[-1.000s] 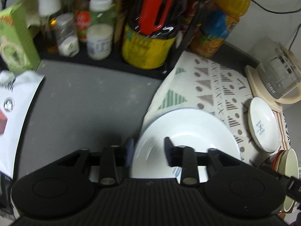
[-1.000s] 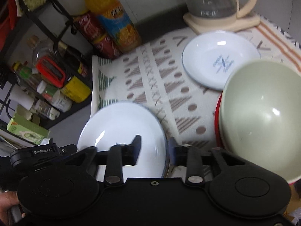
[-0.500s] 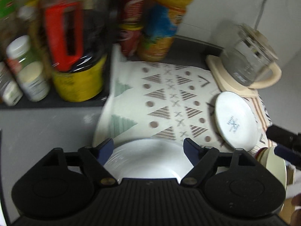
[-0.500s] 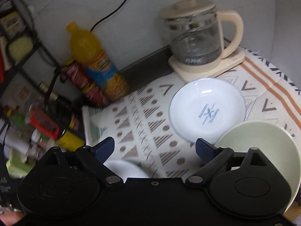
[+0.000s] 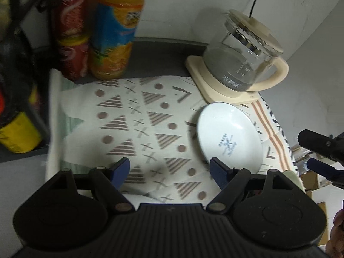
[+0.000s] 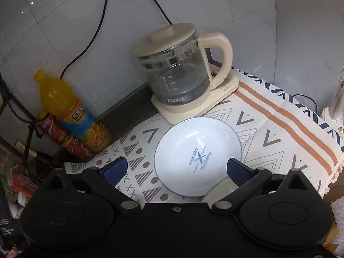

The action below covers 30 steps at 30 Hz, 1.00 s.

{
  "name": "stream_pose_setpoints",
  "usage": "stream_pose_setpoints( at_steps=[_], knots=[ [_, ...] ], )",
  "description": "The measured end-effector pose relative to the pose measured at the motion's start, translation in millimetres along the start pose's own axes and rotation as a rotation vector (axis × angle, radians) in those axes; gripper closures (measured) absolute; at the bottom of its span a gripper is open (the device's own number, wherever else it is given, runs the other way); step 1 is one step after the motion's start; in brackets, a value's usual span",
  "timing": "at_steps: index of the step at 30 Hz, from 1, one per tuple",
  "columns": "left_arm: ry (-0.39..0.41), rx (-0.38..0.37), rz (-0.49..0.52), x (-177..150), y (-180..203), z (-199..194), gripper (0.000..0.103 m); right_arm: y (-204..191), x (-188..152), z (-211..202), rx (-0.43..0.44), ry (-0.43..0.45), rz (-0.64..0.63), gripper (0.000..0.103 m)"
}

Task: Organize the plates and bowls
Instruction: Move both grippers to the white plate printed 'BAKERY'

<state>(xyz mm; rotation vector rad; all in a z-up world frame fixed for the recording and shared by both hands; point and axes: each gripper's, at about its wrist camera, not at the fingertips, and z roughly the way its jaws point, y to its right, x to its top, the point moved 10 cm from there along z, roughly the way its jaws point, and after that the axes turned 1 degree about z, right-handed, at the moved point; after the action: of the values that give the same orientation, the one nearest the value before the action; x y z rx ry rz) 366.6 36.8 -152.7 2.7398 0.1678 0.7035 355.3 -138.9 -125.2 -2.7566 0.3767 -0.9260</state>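
A small white plate (image 6: pixel 197 157) with a blue rim and a "BAKERY" print lies on the patterned cloth (image 6: pixel 279 133) in front of the kettle. My right gripper (image 6: pixel 176 169) hovers just short of it. Its jaws are opening wide, the right fingertip overlaps the plate's near rim in the picture, and nothing is gripped. A sliver of a pale green bowl (image 6: pixel 221 187) shows under that finger. In the left wrist view the same plate (image 5: pixel 230 135) lies to the right of my left gripper (image 5: pixel 169 169), which is open over bare cloth (image 5: pixel 129 118). The right gripper (image 5: pixel 318 148) shows at the right edge.
A glass kettle (image 6: pixel 180 75) on a cream base stands behind the plate, its cord running up the wall. An orange juice bottle (image 6: pixel 71 111) and red cans (image 6: pixel 60 135) stand at the cloth's back left. A rack with a yellow tin (image 5: pixel 15 133) is at the left.
Both grippers have let go of the large white plate and opened wide. Both views have swung away from it toward the small plate and the kettle; the large plate is out of sight.
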Motion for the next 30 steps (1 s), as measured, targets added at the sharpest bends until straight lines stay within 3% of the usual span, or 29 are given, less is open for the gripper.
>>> stream_pose_setpoints(
  at_steps=[7,14,19,25,27,30],
  knots=[
    [-0.004,-0.006,0.017,2,27,22,0.023,28,16,6,0.022,0.006,-0.008,0.003],
    [-0.029,-0.004,-0.082,2,41,45,0.024,54,32,28,0.009,-0.058,-0.068,0.004],
    [-0.047,0.013,-0.125,-1,52,68,0.031,73,41,50,0.033,-0.115,-0.090,0.004],
    [-0.065,0.007,-0.194,-4,62,92,0.052,93,42,80,0.079,-0.221,-0.064,0.025],
    [-0.076,0.007,-0.216,-6,63,100,0.059,101,40,92,0.088,-0.265,-0.049,0.042],
    [-0.079,0.031,-0.241,-8,61,109,0.065,110,36,108,0.115,-0.319,-0.025,0.057]
  ],
)
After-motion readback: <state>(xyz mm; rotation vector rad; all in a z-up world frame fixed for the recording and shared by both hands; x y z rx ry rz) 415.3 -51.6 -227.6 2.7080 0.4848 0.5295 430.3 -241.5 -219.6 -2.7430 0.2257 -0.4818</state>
